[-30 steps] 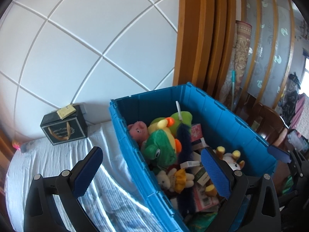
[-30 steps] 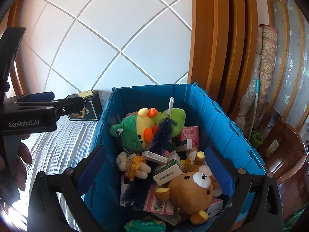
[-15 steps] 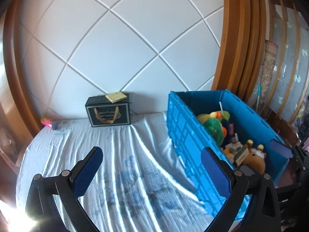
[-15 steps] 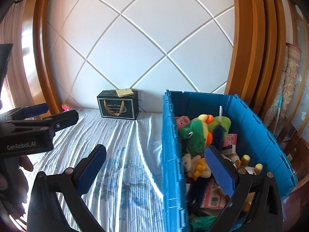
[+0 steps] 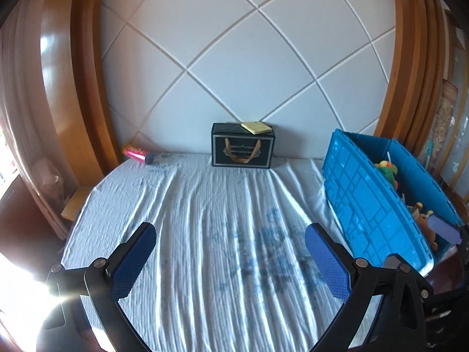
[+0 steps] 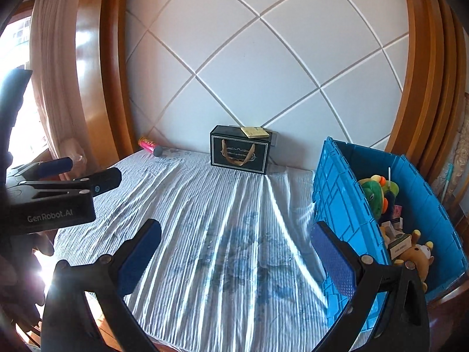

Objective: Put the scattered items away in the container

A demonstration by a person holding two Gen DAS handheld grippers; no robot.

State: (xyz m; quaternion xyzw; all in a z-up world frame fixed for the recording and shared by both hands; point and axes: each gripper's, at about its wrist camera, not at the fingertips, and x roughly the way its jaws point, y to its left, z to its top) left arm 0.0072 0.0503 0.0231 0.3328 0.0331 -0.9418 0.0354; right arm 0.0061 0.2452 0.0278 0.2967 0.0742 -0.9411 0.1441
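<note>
Left tongs [image 5: 230,252]: spread wide, nothing between the blue pads, hovering over the wrinkled pale-blue bed sheet [image 5: 222,205]. Right tongs [image 6: 234,249]: likewise wide apart and empty, over the same sheet. In the right wrist view the left tongs show again at the left edge, black body lettered "GenRobot.AI", with part of a hand [image 6: 17,264] below, in shadow.

Blue crate [image 6: 346,202]: sits on the bed at the right side, just beside the right tongs' right finger. Lid off, walls ribbed. Inside: green frog plush [image 6: 373,198] toward the far end, brown bear plush [image 6: 416,255] toward the near end, small boxes [image 6: 398,243] between them; other contents too crowded to tell.

Far end of bed, against the white quilted headboard [image 5: 249,67]: black gift box [image 5: 241,149] with a tan ribbon handle, standing upright; a yellow pad [image 5: 256,127] lies on its top. Left of it, well apart, a pink tube [image 5: 135,152] with a dark cap lies on its side near the wooden frame [image 5: 70,88].
</note>
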